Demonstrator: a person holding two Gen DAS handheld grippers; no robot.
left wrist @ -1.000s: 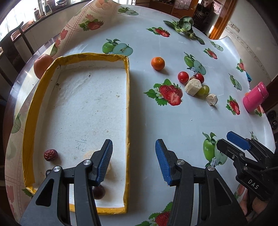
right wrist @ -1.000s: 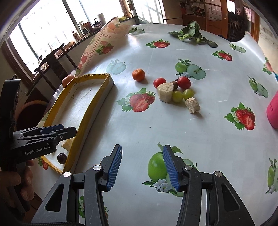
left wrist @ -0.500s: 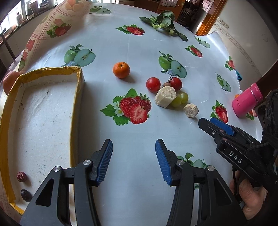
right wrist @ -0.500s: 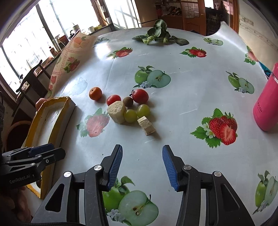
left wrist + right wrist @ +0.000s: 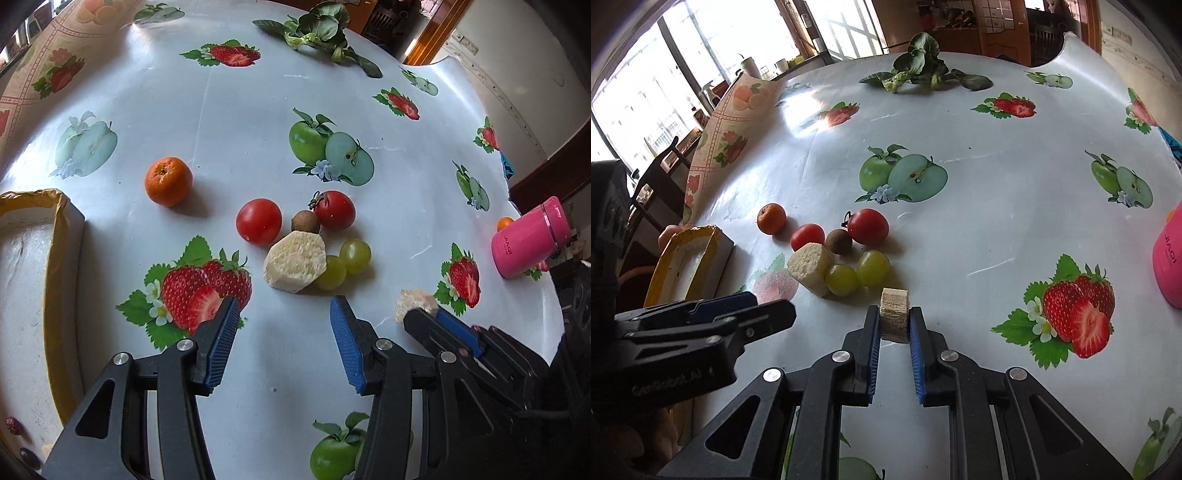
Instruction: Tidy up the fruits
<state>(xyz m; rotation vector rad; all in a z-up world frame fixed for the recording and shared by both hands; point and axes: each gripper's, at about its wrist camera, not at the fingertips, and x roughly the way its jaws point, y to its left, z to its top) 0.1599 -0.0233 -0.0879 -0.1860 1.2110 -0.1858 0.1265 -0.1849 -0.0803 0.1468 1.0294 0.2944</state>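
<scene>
A cluster of fruit lies mid-table: an orange mandarin [image 5: 168, 186], two red tomatoes [image 5: 258, 220] [image 5: 335, 209], a small brown fruit [image 5: 305, 221], two green grapes [image 5: 354, 252], and a large pale chunk [image 5: 294, 261]. My left gripper [image 5: 281, 347] is open and empty, just short of the pale chunk. My right gripper [image 5: 894, 325] is shut on a small pale cut chunk [image 5: 894, 313] on the tablecloth; the chunk also shows in the left wrist view [image 5: 413, 302]. The yellow-rimmed white tray [image 5: 55, 236] is at the left, with small dark fruits in its near end.
A pink bottle [image 5: 530, 237] lies at the right edge with a small orange fruit [image 5: 504, 223] behind it. Leafy greens [image 5: 916, 70] lie at the far side. The tablecloth's left edge curls up [image 5: 738, 122]. Chairs and a window sill are beyond.
Both grippers moved forward from the tray toward the fruit cluster. My right gripper went from open to shut on the small pale chunk. My left gripper stayed open.
</scene>
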